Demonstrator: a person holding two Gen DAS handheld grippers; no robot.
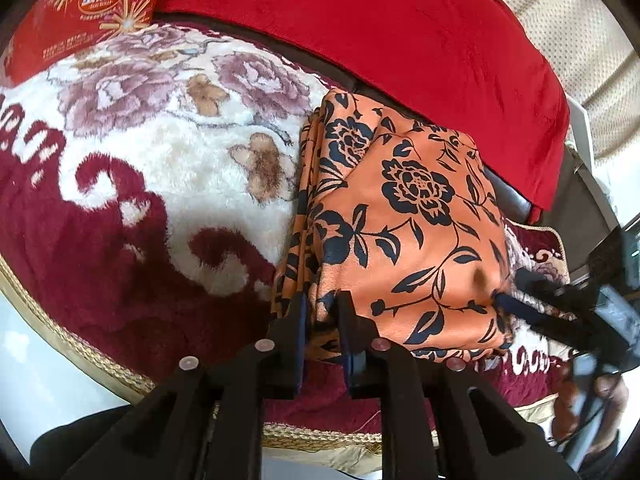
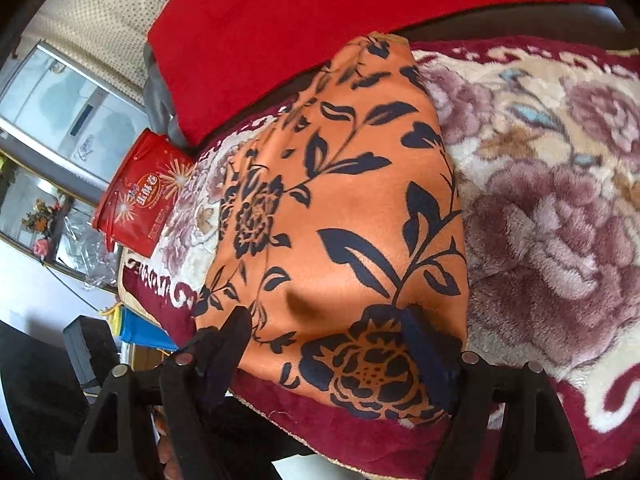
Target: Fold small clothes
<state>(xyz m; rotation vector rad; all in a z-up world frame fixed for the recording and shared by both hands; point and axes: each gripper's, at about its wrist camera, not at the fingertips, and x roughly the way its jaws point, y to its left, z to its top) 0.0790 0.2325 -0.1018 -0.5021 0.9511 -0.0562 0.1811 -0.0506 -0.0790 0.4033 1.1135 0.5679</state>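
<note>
Folded orange floral garment [image 1: 404, 216], centre frame on the plush floral blanket [image 1: 160, 168], long axis bottom to top. Left gripper [image 1: 322, 308] pinches its near-left layered edge; right gripper [image 2: 328, 322] spread wide, straddling the near end. Red tub [image 2: 138, 196], left edge: contents hidden.

Orange floral garment [image 1: 400, 216] lies on plush blanket [image 1: 168, 152].

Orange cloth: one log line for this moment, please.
orange cloth folded | left gripper pinching edge | right gripper open over it
</note>
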